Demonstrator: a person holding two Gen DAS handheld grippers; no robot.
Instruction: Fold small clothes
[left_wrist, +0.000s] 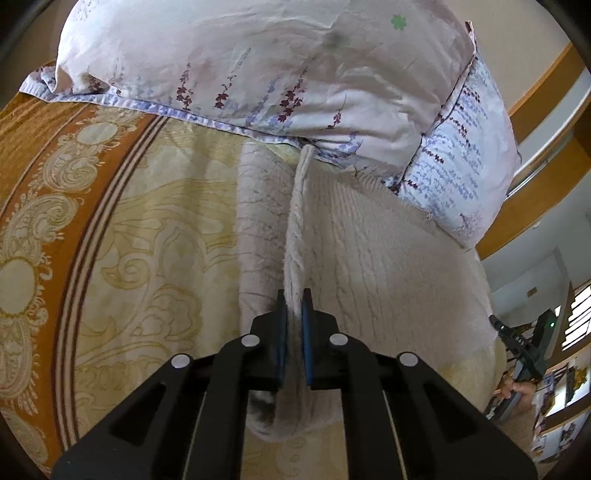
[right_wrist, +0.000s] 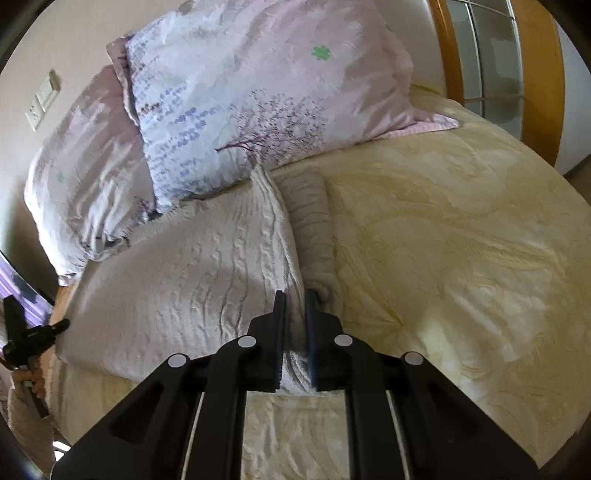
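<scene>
A cream cable-knit sweater (left_wrist: 373, 254) lies on the bed below the pillows. My left gripper (left_wrist: 294, 314) is shut on a raised edge of it, which runs as a taut ridge toward the pillows. In the right wrist view the same sweater (right_wrist: 192, 266) spreads to the left, with a folded sleeve part (right_wrist: 312, 221) to the right of the ridge. My right gripper (right_wrist: 295, 314) is shut on the sweater's lifted edge. Each gripper shows at the far edge of the other's view: the right gripper (left_wrist: 517, 347) and the left gripper (right_wrist: 26, 332).
Floral pillows (left_wrist: 258, 70) (right_wrist: 258, 96) lean at the head of the bed, touching the sweater's far end. A yellow and orange patterned bedspread (left_wrist: 110, 221) (right_wrist: 461, 240) covers the bed. A wooden headboard frame (right_wrist: 543, 74) stands at the right.
</scene>
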